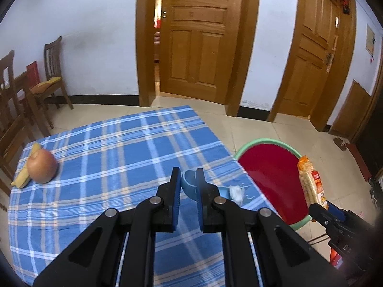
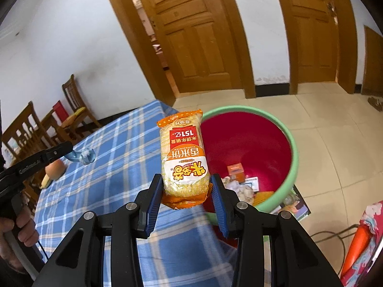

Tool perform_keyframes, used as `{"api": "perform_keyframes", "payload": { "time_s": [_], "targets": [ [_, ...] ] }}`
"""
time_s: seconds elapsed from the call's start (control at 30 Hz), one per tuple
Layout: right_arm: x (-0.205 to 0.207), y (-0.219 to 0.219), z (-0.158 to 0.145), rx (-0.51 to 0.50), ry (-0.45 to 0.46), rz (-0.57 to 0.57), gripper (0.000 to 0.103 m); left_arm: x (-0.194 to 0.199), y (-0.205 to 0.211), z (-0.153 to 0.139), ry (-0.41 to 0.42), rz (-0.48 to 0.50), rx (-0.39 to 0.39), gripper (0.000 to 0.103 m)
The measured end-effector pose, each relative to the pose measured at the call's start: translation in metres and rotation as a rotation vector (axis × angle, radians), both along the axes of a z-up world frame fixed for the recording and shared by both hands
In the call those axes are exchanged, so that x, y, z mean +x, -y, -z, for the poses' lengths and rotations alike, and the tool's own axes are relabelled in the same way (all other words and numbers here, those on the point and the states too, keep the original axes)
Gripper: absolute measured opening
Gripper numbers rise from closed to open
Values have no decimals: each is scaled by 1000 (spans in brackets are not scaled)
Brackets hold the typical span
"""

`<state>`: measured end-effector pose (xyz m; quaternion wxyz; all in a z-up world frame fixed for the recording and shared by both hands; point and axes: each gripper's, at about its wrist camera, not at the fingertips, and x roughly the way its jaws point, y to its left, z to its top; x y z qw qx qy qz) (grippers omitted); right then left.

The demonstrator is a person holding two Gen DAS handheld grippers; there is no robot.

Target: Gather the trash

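Walls: white (image 1: 95, 24), dark skirting.
Floor: pale beige tiles (image 1: 275, 131).
Doors: two panelled wood; one ajar @ 12 o'clock (image 1: 198, 40), one shut @ 2 (image 1: 313, 55).
Chairs: wooden (image 1: 53, 71), @ 9–10 by wall.

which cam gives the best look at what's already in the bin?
Right wrist. It looks down into the red bin, showing a small orange box, crumpled paper and other scraps at the bottom. Left wrist sees only the bin's green rim and upper red wall; the contents are hidden.
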<state>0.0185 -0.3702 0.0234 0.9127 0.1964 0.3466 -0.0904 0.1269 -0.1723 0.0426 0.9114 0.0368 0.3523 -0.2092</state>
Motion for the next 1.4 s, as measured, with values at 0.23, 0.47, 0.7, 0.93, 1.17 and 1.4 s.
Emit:
{"api": "perform_keyframes", "payload": {
  "time_s": [0.23, 0.47, 0.7, 0.93, 1.17, 1.4],
  "targets": [
    [0, 27, 13, 24, -23, 48, 41, -1, 38, 9, -10, 66, 12, 11],
    [0, 44, 26, 35, -38, 84, 46, -1, 70, 18, -18, 127, 24, 11],
    [-8, 55, 27, 60, -30, 107, 46, 0, 94, 27, -29, 160, 38, 11],
    [-17, 62, 24, 68, -19, 118, 46, 4, 122, 42, -47, 194, 48, 11],
    [-20, 65, 23, 73, -21, 119, 46, 8, 138, 47, -53, 216, 38, 31],
    [-20, 61, 21, 74, -19, 114, 48, 1, 127, 41, -30, 191, 54, 50]
  ]
}}
